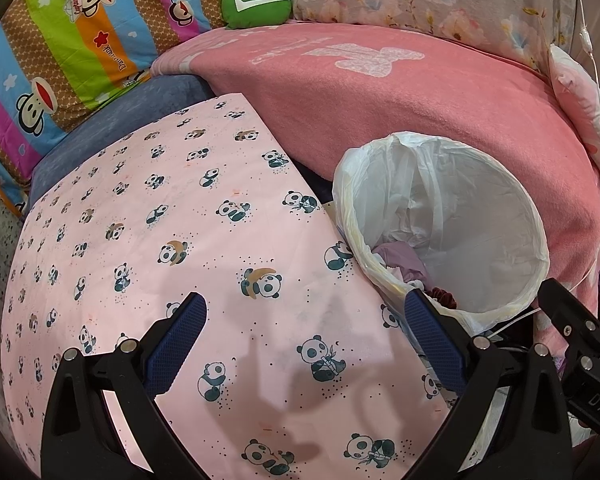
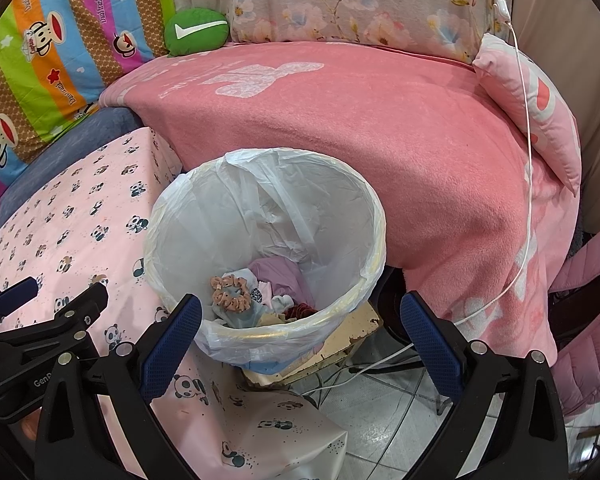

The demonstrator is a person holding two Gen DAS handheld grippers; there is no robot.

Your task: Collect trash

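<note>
1 trash bin (image 2: 268, 240), white liner, stands beside panda-print cloth (image 1: 160, 240) & in front of pink blanket (image 2: 380, 128). In bin: 1 peach scrunchie (image 2: 230, 292), 1 dark red scrunchie (image 2: 298, 311), lilac cloth (image 2: 280, 276), other bits I can't count. Left gripper (image 1: 304, 344) left of bin, over panda cloth, jaws spread, empty. Right gripper (image 2: 300, 336) at bin's near rim, jaws apart, empty. 1 green cushion (image 2: 196, 32) behind bin.
</note>
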